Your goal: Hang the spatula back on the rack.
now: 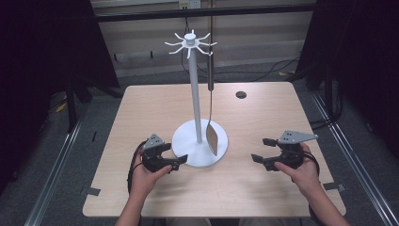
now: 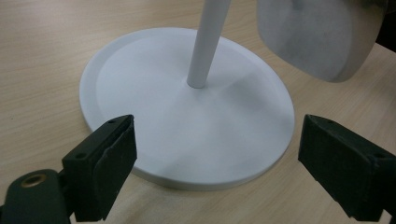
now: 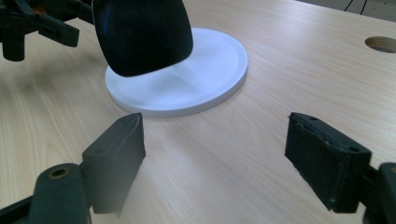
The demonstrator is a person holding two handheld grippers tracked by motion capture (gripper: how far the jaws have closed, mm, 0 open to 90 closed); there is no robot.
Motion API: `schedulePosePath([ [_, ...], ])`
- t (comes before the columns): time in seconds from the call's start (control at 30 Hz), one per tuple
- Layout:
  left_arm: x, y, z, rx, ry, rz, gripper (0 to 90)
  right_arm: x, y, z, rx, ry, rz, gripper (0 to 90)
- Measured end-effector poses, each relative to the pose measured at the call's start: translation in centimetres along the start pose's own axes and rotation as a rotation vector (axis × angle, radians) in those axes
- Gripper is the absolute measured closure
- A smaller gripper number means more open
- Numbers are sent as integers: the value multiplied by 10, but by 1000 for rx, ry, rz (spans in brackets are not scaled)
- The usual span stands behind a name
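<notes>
A white hook stand (image 1: 196, 94) rises from a round base (image 1: 200, 143) in the middle of the wooden table (image 1: 141, 108). From one of its top hooks (image 1: 190, 43) hangs a spatula (image 1: 212, 138), its blade just above the base. My left gripper (image 1: 175, 153) sits at the base's left edge, open, and its own view has the base (image 2: 187, 116) between the fingers (image 2: 112, 158) and the pale blade (image 2: 317, 37) at upper right. My right gripper (image 1: 259, 149) hovers right of the base, open and empty. In its view the blade (image 3: 142, 35) looks dark above the base (image 3: 205, 79).
A round hole (image 1: 241, 94) is set in the table behind the stand, seen too as the hole (image 3: 382, 44) in the right gripper view. Dark curtains flank the table and metal floor rails run along both sides. Bare wood lies in front of both grippers.
</notes>
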State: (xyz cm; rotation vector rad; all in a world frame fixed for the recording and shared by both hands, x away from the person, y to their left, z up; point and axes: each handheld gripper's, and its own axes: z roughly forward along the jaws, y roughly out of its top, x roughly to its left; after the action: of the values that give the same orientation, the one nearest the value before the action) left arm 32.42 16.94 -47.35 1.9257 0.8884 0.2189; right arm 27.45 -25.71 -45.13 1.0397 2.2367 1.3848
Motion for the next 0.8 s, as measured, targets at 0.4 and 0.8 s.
schedulePosePath([
  [0.4,1,0,0,0,2,-3,116,-3,-16,-2,29,-15,7,185],
  [0.8,3,0,-2,-2,7,-3,116,-11,-29,-6,60,-41,13,174],
])
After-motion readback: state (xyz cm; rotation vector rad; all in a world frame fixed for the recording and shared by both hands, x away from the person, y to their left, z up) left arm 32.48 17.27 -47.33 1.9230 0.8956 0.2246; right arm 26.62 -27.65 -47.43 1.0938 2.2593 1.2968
